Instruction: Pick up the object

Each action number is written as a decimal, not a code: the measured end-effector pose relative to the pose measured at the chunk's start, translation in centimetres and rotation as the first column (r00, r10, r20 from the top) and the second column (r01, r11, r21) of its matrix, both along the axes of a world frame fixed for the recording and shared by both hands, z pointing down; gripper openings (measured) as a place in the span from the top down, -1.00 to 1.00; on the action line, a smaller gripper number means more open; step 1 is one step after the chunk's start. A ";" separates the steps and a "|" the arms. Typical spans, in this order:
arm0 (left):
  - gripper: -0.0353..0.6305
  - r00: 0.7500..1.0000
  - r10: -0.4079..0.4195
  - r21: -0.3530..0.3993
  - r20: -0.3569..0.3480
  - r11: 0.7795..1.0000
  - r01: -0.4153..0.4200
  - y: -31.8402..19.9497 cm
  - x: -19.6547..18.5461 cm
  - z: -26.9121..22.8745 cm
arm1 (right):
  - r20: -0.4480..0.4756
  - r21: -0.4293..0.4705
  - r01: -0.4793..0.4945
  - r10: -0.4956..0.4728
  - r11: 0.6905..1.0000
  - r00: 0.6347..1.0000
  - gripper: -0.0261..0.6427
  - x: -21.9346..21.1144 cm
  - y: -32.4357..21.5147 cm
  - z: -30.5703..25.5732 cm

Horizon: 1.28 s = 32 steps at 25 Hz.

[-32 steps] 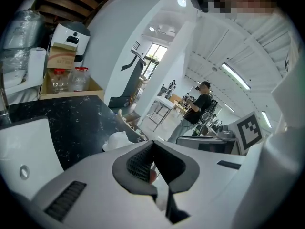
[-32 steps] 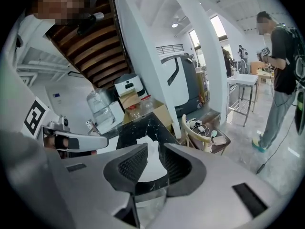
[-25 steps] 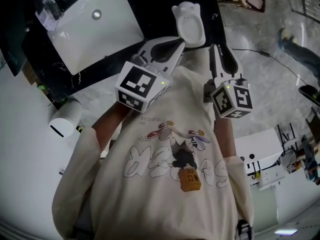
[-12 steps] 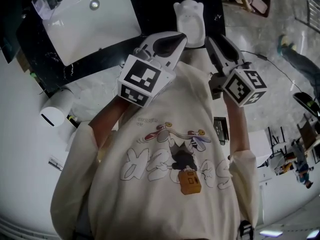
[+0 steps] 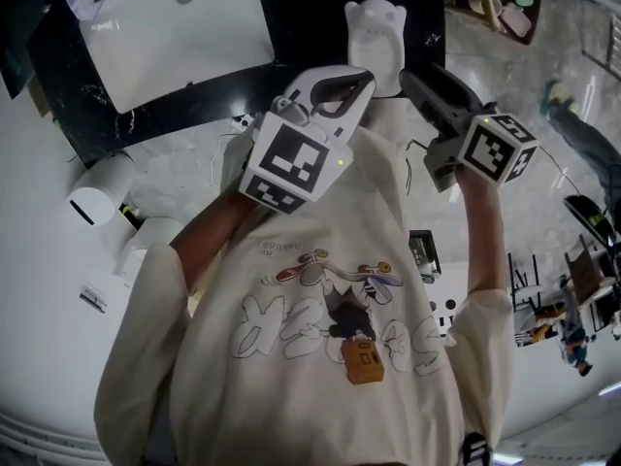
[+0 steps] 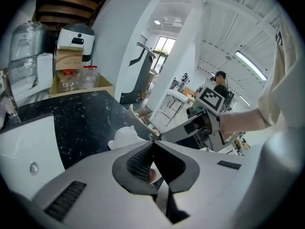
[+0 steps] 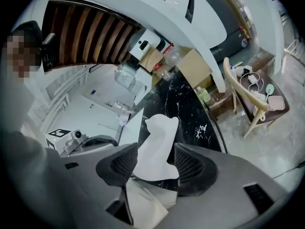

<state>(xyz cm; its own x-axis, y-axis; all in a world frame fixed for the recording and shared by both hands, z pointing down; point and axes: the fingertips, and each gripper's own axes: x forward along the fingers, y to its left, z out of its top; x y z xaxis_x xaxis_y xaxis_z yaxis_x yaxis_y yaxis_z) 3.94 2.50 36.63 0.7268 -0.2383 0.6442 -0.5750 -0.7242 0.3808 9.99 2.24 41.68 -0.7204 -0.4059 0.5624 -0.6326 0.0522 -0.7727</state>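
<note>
A white figure with two small ears stands on the black marble counter. My right gripper points at it from the right. In the right gripper view the white figure shows between the two dark pads, which stand apart and clear of it. The right gripper is open, and its jaws have just been opening. My left gripper is just left of the figure, with its pads closed together and empty. From the left gripper view, the white figure peeks over the jaws.
A white sink basin is set into the counter at the left. A white cylinder sits on the floor below it. A wooden chair stands right of the counter. A cardboard box with jars is at the counter's far end.
The right gripper has tipped forward toward the figure and its jaws have spread. Both grippers sit lower and closer to the counter than before. The left gripper stays closed.
</note>
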 end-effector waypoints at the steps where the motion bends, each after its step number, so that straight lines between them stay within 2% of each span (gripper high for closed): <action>1: 0.85 1.000 -0.005 0.001 0.005 1.000 0.005 0.0 -0.1 0.2 | 0.019 -0.014 0.014 -0.014 1.000 1.000 0.23 -0.1 0.0 0.4; 5: 0.85 1.000 -0.022 -0.003 0.020 1.000 0.022 0.0 -0.5 0.9 | 0.114 -0.066 0.052 -0.045 0.996 0.992 0.19 -0.8 -0.7 1.3; 8: 0.85 1.000 0.002 0.000 0.030 1.000 -0.002 0.5 -0.6 1.2 | 0.149 -0.078 0.088 -0.075 0.993 0.986 0.17 -1.4 -1.3 1.5; 11: 0.85 0.999 0.031 0.001 0.039 1.000 -0.031 1.1 -0.6 1.4 | 0.163 -0.101 0.109 -0.091 0.989 0.982 0.16 -1.6 -1.4 1.9; 15: 0.84 0.998 0.018 0.000 0.053 1.000 -0.018 1.1 -0.8 1.7 | 0.191 -0.117 0.127 -0.103 0.985 0.976 0.16 -2.0 -1.7 2.4; 19: 0.70 0.998 0.025 -0.007 0.052 1.000 -0.024 1.4 -0.6 2.0 | 0.220 -0.130 0.137 -0.107 0.982 0.970 0.16 -2.6 -2.0 2.7; 32: 0.70 0.997 -0.009 -0.025 0.071 1.000 0.010 1.1 -1.8 2.3 | 0.249 -0.173 0.160 -0.114 0.972 0.962 0.16 -4.1 -2.0 3.4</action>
<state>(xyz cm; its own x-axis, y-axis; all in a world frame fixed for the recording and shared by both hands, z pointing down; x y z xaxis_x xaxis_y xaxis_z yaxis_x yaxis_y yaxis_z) 2.12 3.58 38.89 0.6766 -0.2281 0.7002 -0.6081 -0.7093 0.3565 5.92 0.28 45.05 -0.8828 -0.1960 0.4269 -0.4284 -0.0366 -0.9028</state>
